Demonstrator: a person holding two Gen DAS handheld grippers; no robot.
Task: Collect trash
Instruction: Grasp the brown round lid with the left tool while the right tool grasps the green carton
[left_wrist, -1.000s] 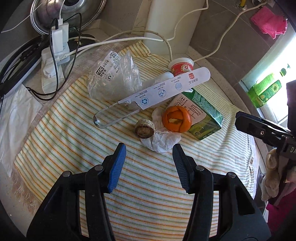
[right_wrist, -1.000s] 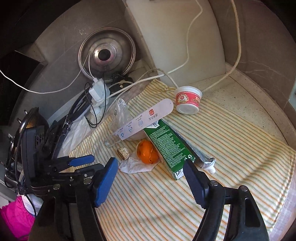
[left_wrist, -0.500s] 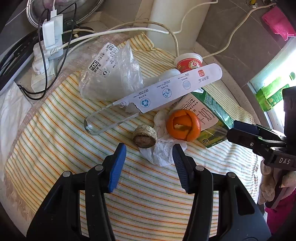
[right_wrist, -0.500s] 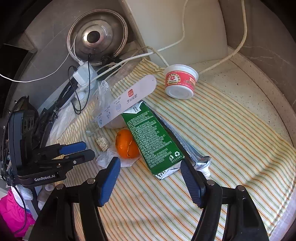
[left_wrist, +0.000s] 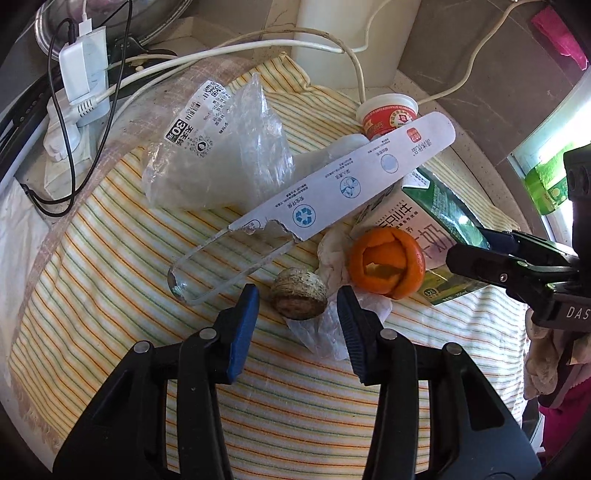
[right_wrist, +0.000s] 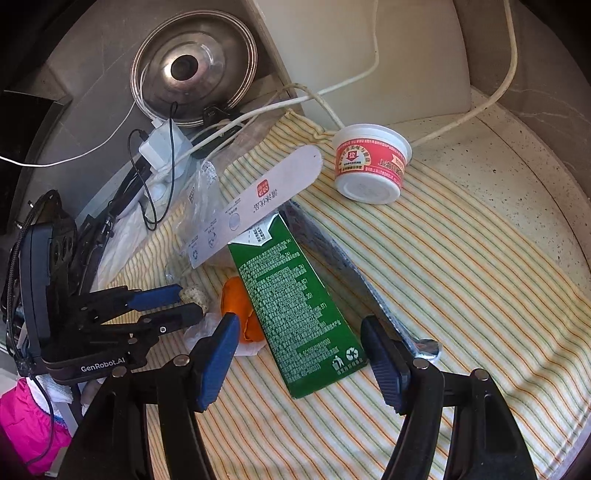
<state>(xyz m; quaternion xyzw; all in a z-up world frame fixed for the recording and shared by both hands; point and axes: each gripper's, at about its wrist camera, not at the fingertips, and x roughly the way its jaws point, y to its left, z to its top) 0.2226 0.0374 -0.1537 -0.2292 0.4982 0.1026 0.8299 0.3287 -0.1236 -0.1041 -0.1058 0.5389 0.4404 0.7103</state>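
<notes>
**Both grippers low over the litter on the striped cloth**

A striped cloth (left_wrist: 110, 258) covers the counter and carries all the trash. Largest on it is the green milk carton (right_wrist: 295, 306), lying flat, its base end between the right gripper's (right_wrist: 299, 354) fingers, which stand wide apart and touch nothing. Across the carton's top end, toward 11 o'clock in the right wrist view, slants a long white card-backed blister pack (left_wrist: 343, 184), its clear plastic end torn open. Behind that pack sits a crumpled clear plastic bag (left_wrist: 218, 155) with a printed label. At 1 o'clock from the carton, a red-and-white yogurt cup (right_wrist: 369, 162) lies on its side. A silver tube (right_wrist: 354, 280) lies along the carton's right edge. Orange peel (left_wrist: 386, 264) rests against the carton's left side on a crumpled white tissue (left_wrist: 328, 332). Smallest is a round brown nutshell-like piece (left_wrist: 298, 297), between the left gripper's (left_wrist: 297, 306) fingertips; its jaws are narrow and closing, pads not yet on it.
</notes>
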